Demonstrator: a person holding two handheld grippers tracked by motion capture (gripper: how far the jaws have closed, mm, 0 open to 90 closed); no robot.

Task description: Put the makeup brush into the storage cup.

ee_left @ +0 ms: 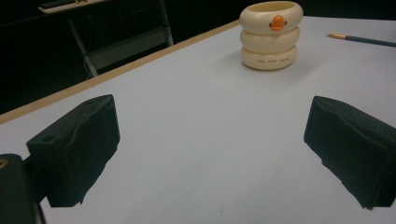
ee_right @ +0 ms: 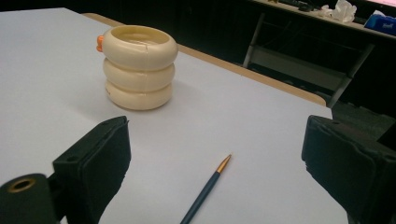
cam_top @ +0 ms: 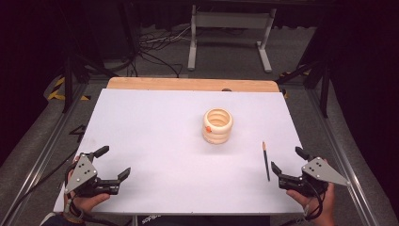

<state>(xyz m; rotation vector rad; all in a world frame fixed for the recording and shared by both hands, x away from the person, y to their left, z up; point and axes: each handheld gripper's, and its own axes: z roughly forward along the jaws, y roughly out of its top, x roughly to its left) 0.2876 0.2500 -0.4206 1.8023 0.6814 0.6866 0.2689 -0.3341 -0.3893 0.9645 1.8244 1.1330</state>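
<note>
White table [cam_top: 155,141] carries a thin, light, stiff pencil [cam_top: 266,160] near its right edge, likely to roll; pinch mid-shaft. Right hand-held gripper [cam_top: 288,165] gapes empty beside it; left hand-held gripper [cam_top: 113,162] likewise released.

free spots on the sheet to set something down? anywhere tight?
Bare: the whole left half of the white sheet, from the left gripper across to the cream ringed cup, plus the strip behind the cup. Tighter on the right: the pencil lies right beside the open right gripper.
</note>
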